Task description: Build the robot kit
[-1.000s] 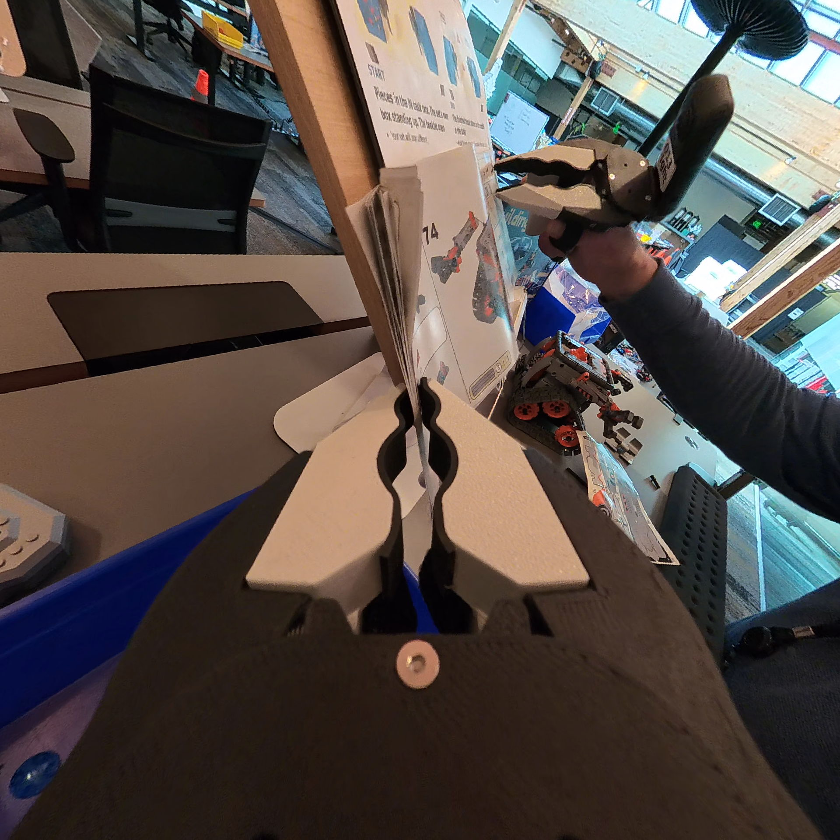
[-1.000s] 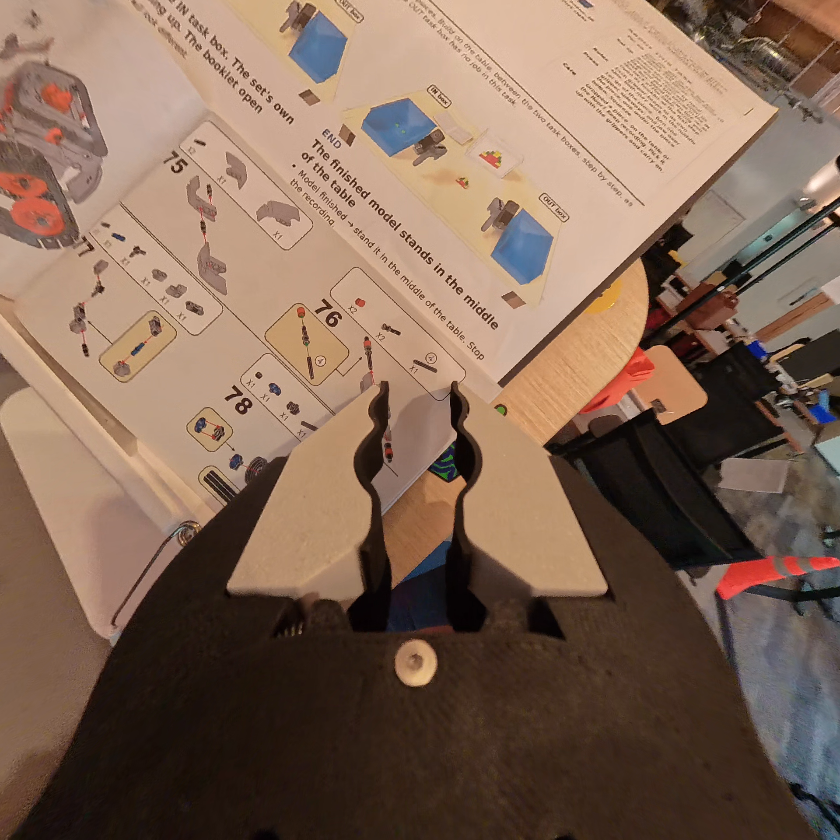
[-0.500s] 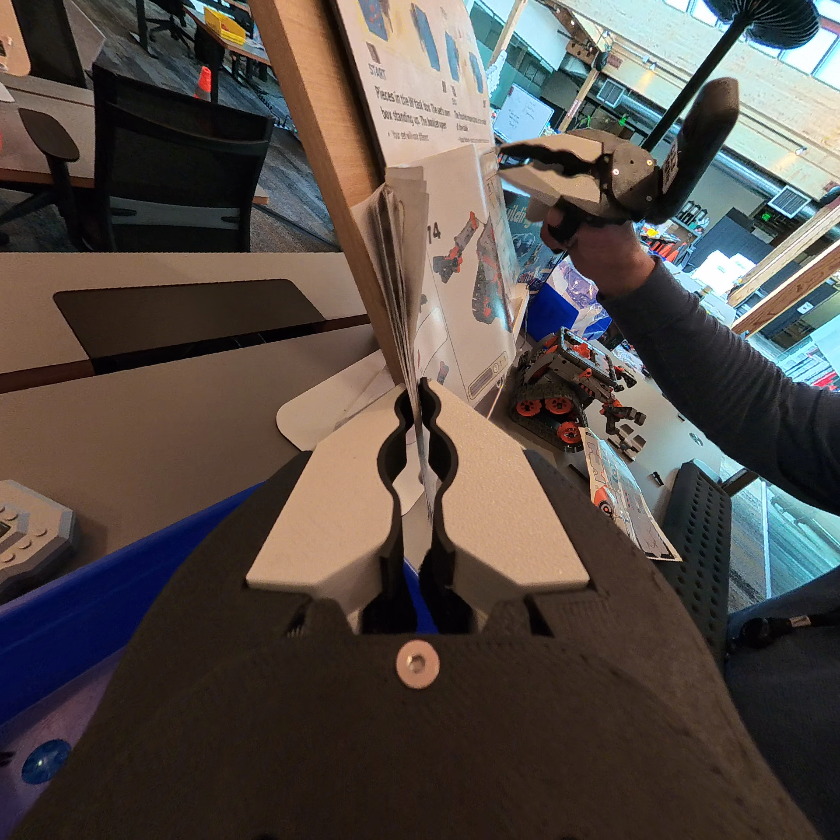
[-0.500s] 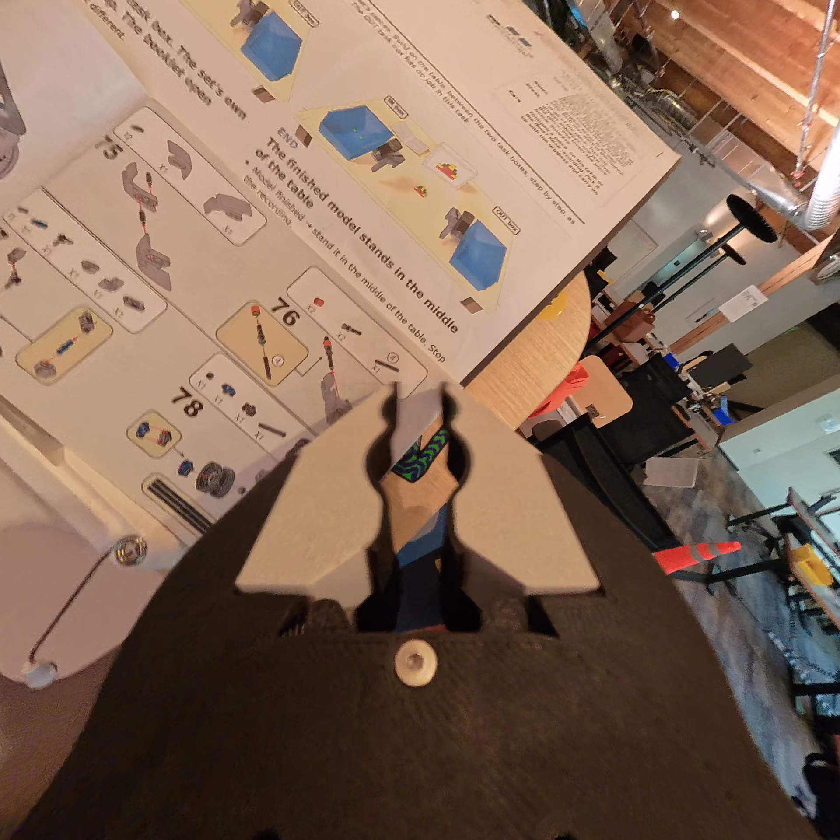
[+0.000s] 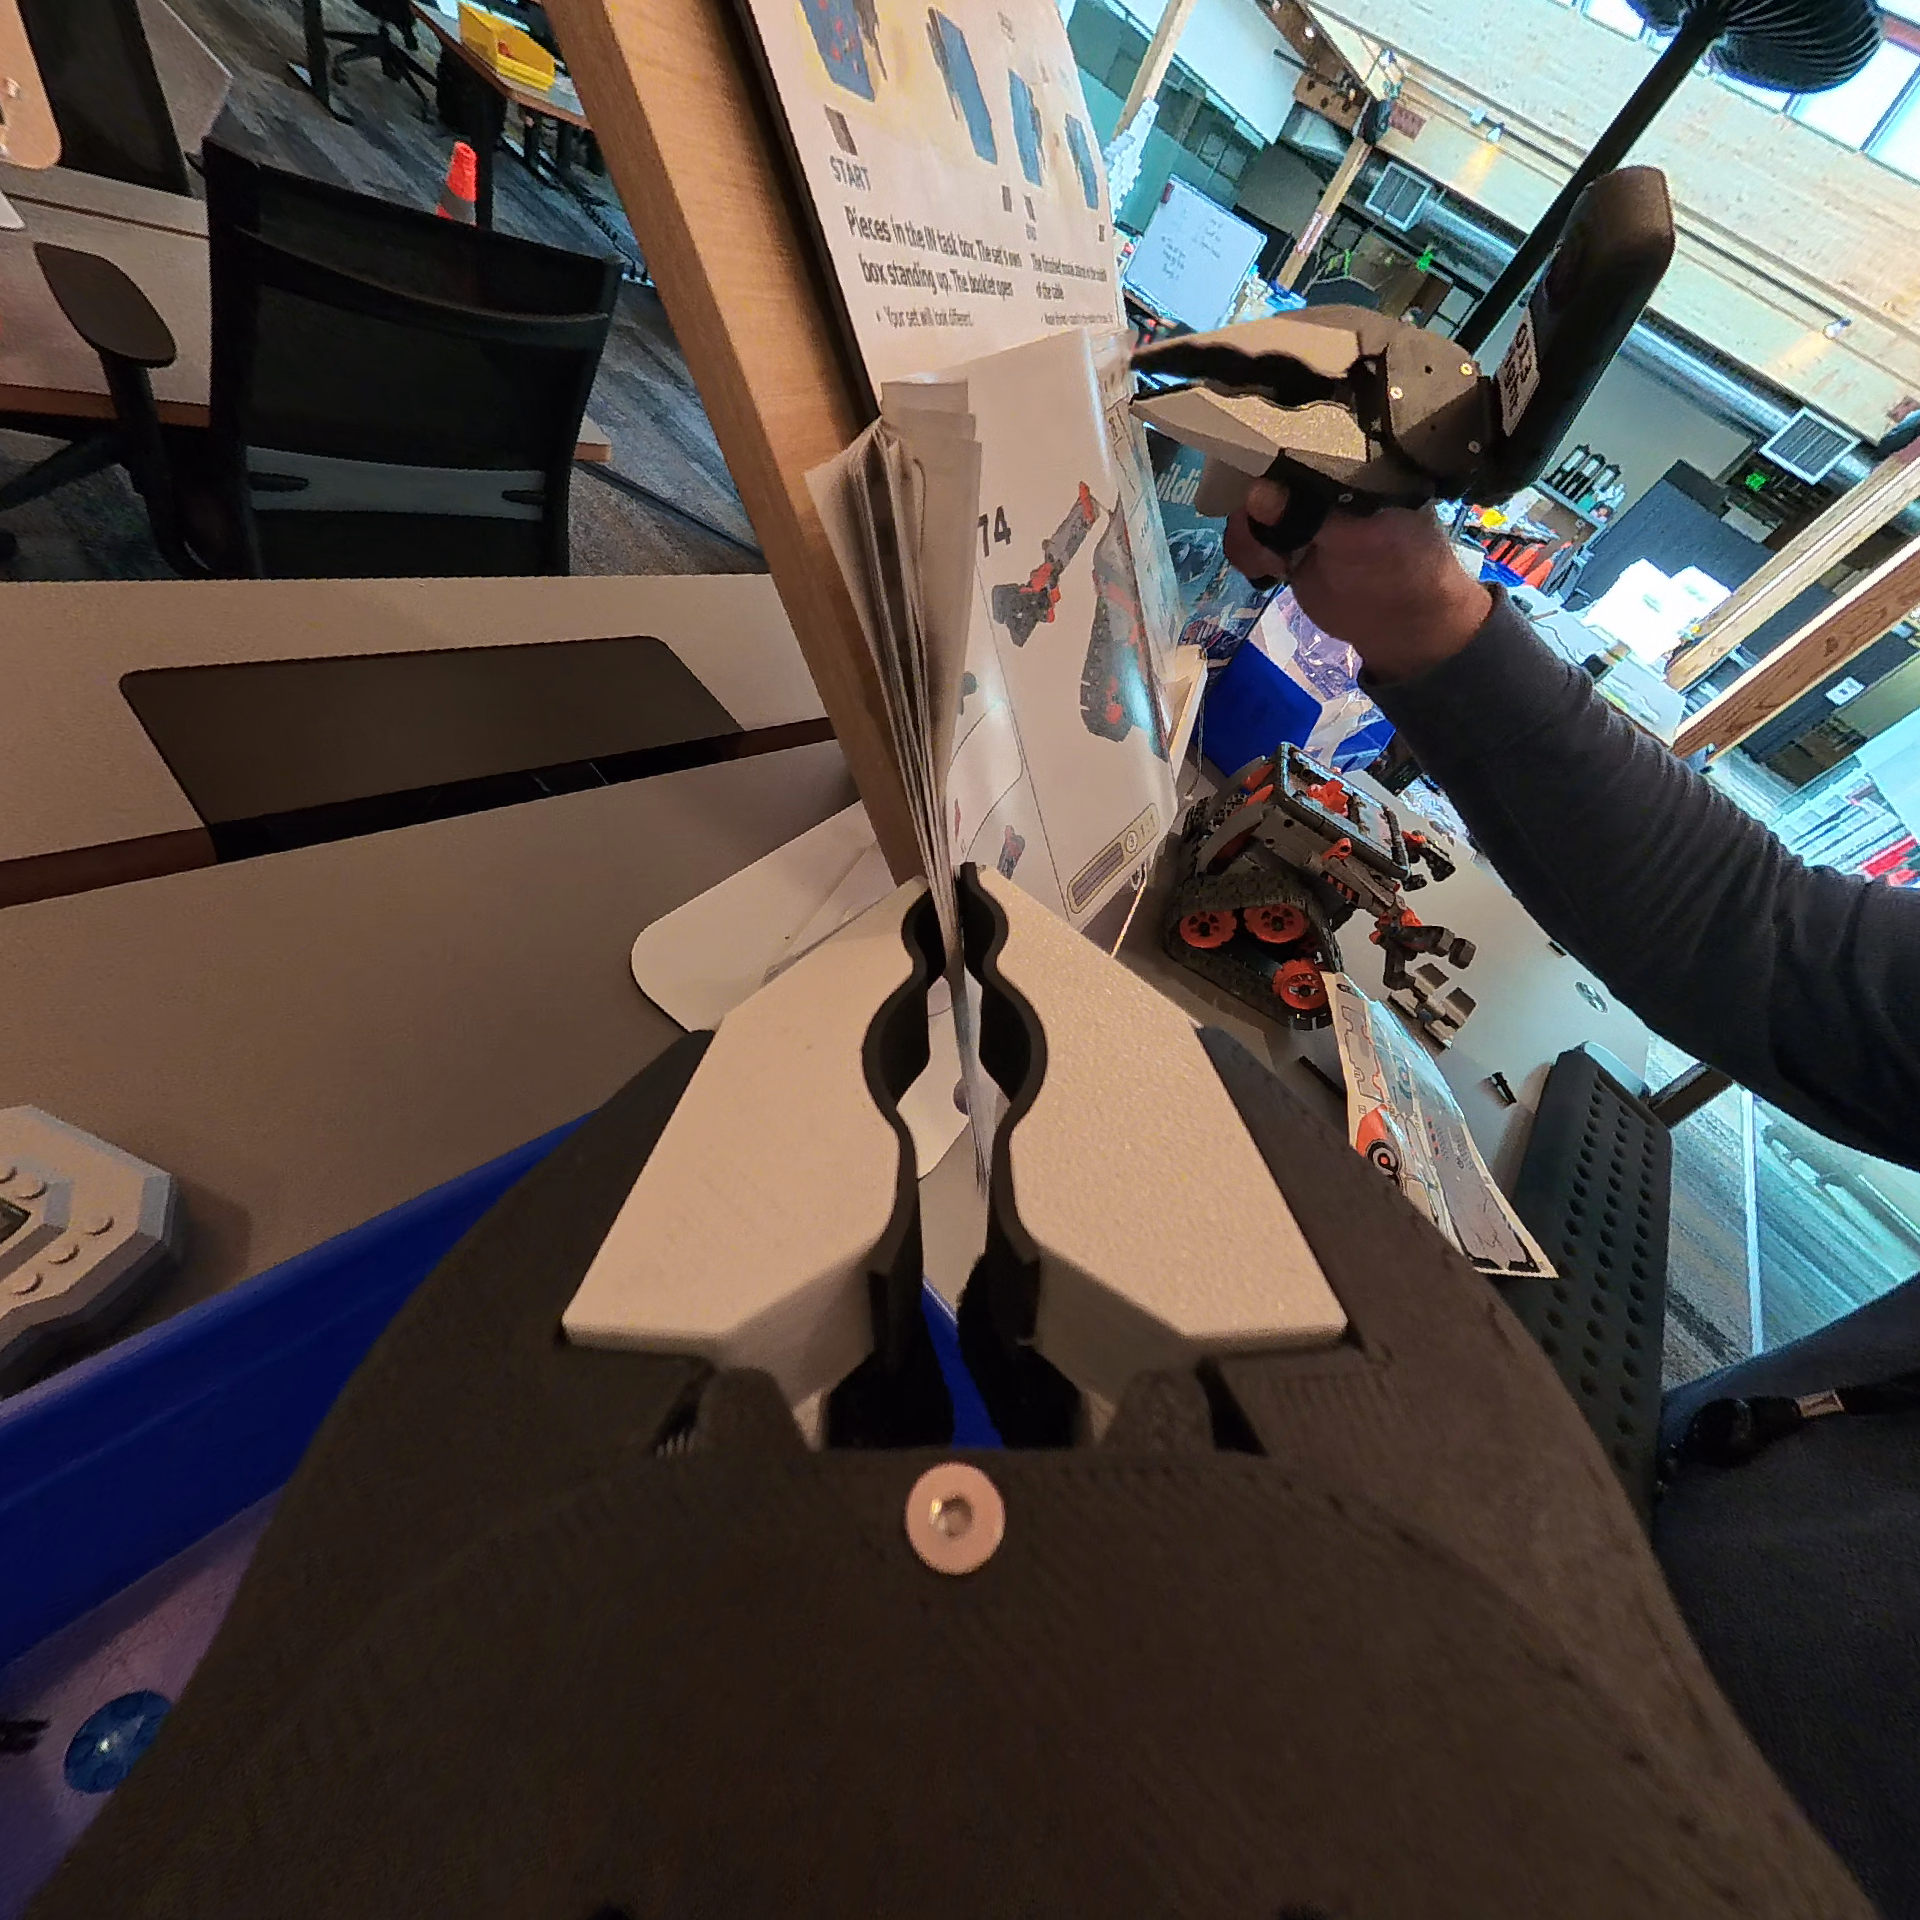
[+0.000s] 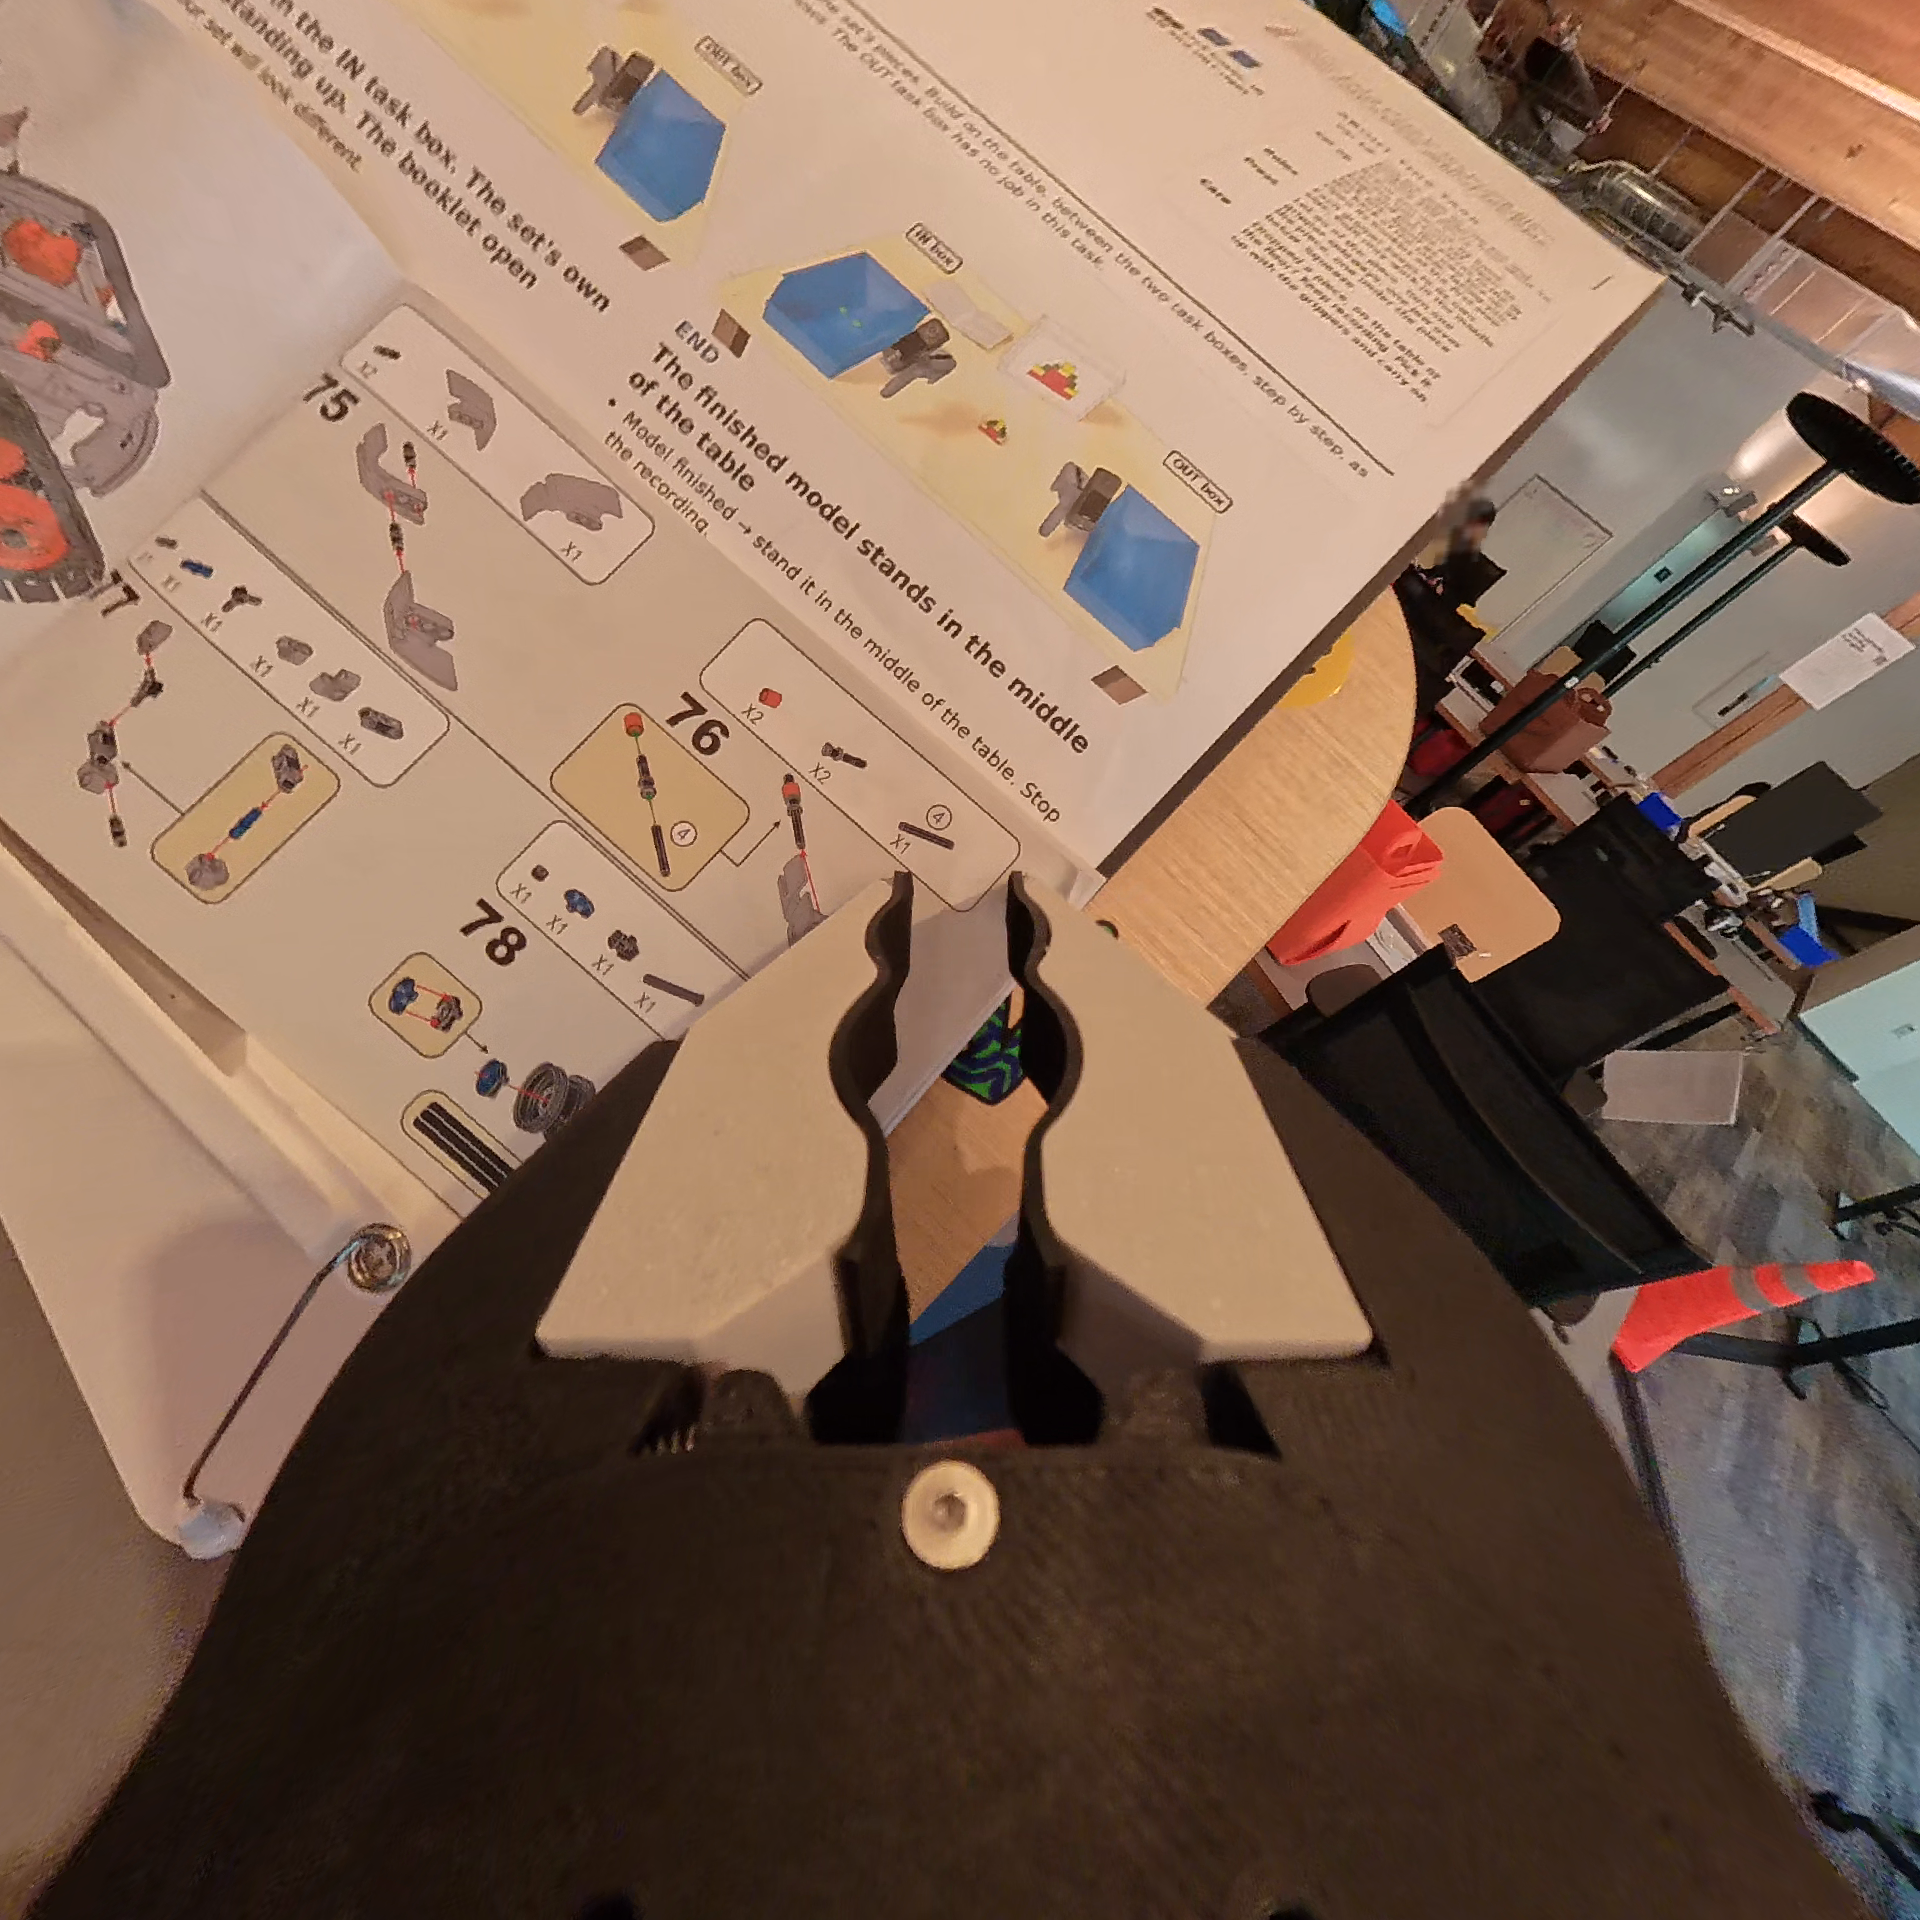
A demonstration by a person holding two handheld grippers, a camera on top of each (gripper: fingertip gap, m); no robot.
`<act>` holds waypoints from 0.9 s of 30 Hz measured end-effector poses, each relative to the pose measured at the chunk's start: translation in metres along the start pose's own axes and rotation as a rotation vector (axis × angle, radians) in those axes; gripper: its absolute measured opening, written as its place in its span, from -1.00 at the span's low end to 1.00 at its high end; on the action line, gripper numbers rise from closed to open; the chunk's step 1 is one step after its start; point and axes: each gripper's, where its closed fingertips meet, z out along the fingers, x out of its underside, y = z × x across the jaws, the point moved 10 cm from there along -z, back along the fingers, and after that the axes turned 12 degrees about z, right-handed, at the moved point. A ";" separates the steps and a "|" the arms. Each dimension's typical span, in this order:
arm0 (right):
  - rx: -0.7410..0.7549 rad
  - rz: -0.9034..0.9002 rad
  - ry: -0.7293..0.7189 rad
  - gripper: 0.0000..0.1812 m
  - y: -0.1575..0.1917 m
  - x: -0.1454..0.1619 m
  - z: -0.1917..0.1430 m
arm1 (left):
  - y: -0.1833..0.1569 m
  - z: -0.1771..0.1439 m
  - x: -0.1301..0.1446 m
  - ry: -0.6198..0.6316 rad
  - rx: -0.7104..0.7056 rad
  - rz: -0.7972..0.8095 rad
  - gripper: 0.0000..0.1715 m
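Observation:
An instruction booklet (image 5: 1070, 623) stands open on a white stand (image 5: 707, 945) against a wooden board with a poster (image 5: 935, 156). My left gripper (image 5: 961, 883) is shut on the lower edge of a thin sheaf of the booklet's left pages, which fan upward (image 5: 914, 582). My right gripper (image 5: 1138, 384), held by a hand, is at the booklet's top right corner with its jaws slightly apart. In the right wrist view the right gripper (image 6: 956, 894) is open and the booklet's (image 6: 416, 623) page corner lies between its fingertips, untouched.
A grey and orange tracked model (image 5: 1288, 862) stands on the table right of the stand. A sticker sheet (image 5: 1423, 1132) lies near it. A blue bin (image 5: 208, 1403) is below my left gripper, and a grey block (image 5: 62, 1226) at far left. A black chair (image 5: 395, 384) stands behind. About 30 cm separates my left fingertips from my right.
The right gripper has shifted slightly up and toward the booklet's top right corner, and the page corner now sits between its fingertips. The left gripper still grips the pages, unmoved.

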 end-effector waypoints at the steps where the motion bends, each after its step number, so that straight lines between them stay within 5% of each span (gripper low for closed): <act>1: -0.015 0.009 -0.004 -0.94 0.001 0.001 0.001 | 0.000 0.000 0.000 0.002 0.001 -0.001 -1.00; 6: -0.026 -0.003 -0.007 -1.00 0.006 0.001 0.000 | 0.001 0.001 0.000 0.008 0.002 -0.001 -1.00; 7: -0.005 0.010 -0.022 -0.96 0.004 0.000 -0.001 | 0.001 0.001 0.000 0.006 0.003 0.000 -1.00; 9: 0.052 0.062 -0.021 -0.58 -0.002 0.001 -0.002 | 0.000 0.000 -0.001 0.005 0.005 0.002 -1.00; 13: 0.014 0.139 0.025 -0.49 0.001 0.003 -0.004 | -0.001 -0.001 -0.001 0.001 0.007 0.003 -1.00; 17: 0.017 0.243 0.059 -0.61 0.004 0.003 -0.007 | -0.002 -0.001 0.000 0.000 0.009 0.005 -1.00; 19: 0.068 0.223 0.027 -0.83 0.002 0.000 -0.012 | -0.002 0.000 0.000 0.000 0.010 0.005 -1.00; 27: 0.040 0.107 -0.039 -1.00 0.012 -0.013 -0.032 | -0.002 0.003 0.001 0.000 -0.007 0.008 -0.97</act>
